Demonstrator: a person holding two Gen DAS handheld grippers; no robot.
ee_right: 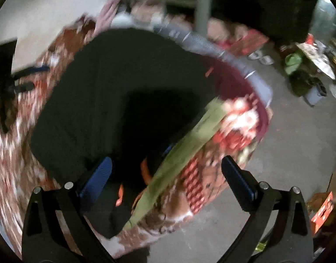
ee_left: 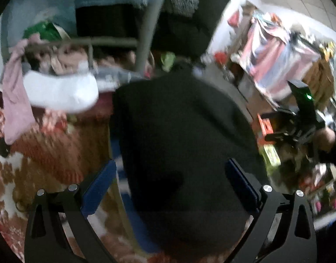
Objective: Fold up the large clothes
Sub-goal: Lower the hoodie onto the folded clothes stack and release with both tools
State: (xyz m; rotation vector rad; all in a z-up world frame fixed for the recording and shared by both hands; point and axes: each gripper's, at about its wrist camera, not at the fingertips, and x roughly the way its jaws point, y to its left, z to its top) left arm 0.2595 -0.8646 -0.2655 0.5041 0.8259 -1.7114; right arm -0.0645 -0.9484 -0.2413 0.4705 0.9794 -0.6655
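A black garment (ee_left: 178,131) lies flat on a brown, white and red patterned blanket (ee_left: 25,175). My left gripper (ee_left: 170,186) hovers above its near end, blue pads (ee_left: 100,188) wide apart and gripping nothing. In the right wrist view the same black garment (ee_right: 115,83) covers the blanket (ee_right: 203,192), and a green cloth strip (ee_right: 185,149) runs across its right side. My right gripper (ee_right: 168,175) stands open above the garment's edge and the green strip, holding nothing. Both views are motion-blurred. The right gripper (ee_left: 299,127) shows at the left wrist view's right edge.
A grey metal frame (ee_left: 146,32) stands behind the blanket with piled clothes, a white item (ee_left: 62,92) and a pink cloth (ee_left: 14,100). Bare concrete floor (ee_right: 288,144) lies to the right, with an orange box (ee_right: 321,212), a green bag (ee_right: 294,62) and clutter beyond.
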